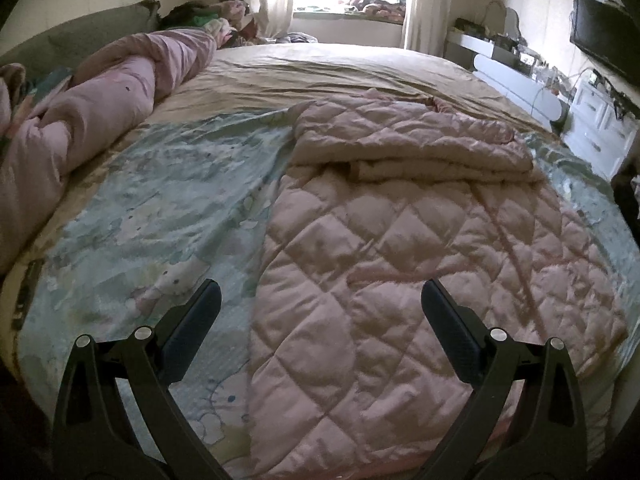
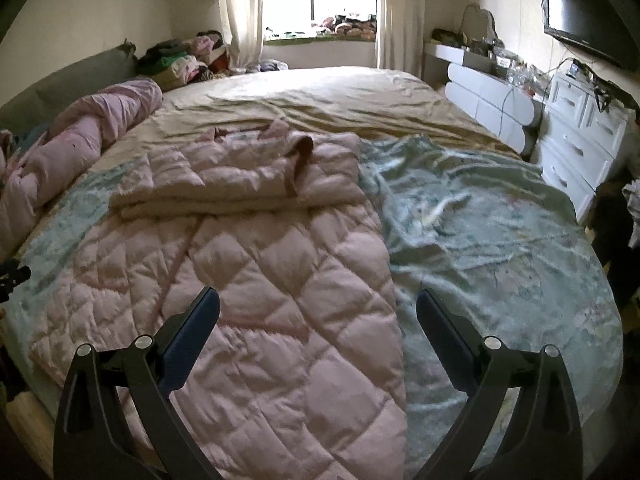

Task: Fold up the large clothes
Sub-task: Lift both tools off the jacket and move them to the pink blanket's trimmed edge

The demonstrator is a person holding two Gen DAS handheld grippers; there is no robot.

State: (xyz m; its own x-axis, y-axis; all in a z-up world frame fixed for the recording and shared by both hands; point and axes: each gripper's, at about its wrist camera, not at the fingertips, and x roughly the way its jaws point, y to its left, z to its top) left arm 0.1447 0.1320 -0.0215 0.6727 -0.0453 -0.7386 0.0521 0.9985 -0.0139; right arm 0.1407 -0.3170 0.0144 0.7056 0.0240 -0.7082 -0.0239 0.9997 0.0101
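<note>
Pink quilted coat (image 1: 400,280) lies on the bed (image 1: 360,68), its top folded down; both the left claw (image 1: 320,308) and right claw (image 2: 318,312) hover spread and empty, probably next gripping its near hem.

A wide bed (image 2: 320,92) fills the room, spread with a tan sheet (image 1: 320,68) on the far half and a pale green printed cover (image 2: 500,248) on the near half. A rolled pink duvet (image 1: 100,112) lies beside the grey headboard (image 2: 80,76). Daylight floods through the window (image 2: 320,0) between cream curtains (image 2: 240,8). Along the cream wall stand a white dresser (image 2: 580,136) and a cluttered vanity (image 2: 480,60), with a wall-mounted television (image 2: 580,16) above.
</note>
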